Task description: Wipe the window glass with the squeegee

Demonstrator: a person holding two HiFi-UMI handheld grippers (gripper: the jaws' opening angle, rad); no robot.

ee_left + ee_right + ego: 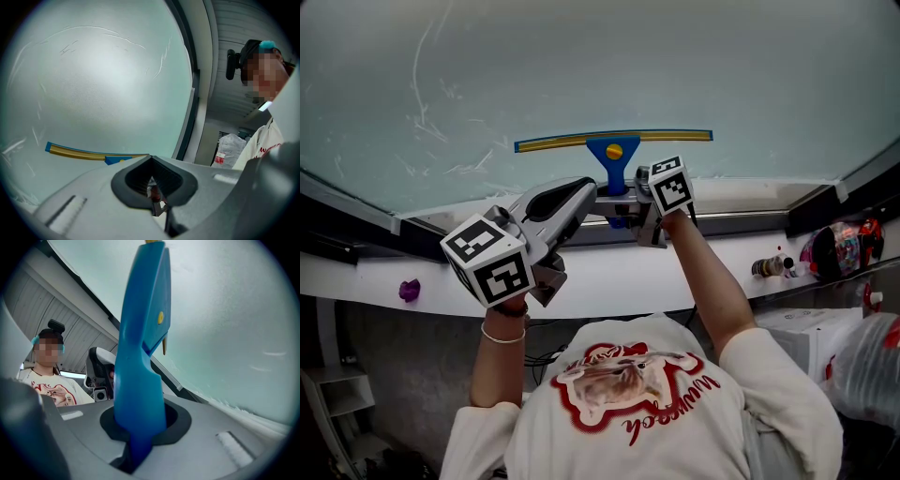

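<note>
The squeegee (612, 150) has a blue handle and a yellow-edged blade lying flat against the frosted window glass (581, 66), low on the pane. My right gripper (623, 202) is shut on the blue handle (140, 380), which stands up between its jaws in the right gripper view. My left gripper (579, 194) is just left of the handle, below the blade, with its jaws shut on nothing (153, 187). In the left gripper view the blade (91, 153) shows across the glass (93, 79) beyond the jaws.
A white sill (609, 274) runs under the dark window frame (741, 220). On it lie a small purple object (410, 290) at the left and small bottles (772, 267) at the right. A red bag (839, 248) and a plastic bag (872, 366) sit far right.
</note>
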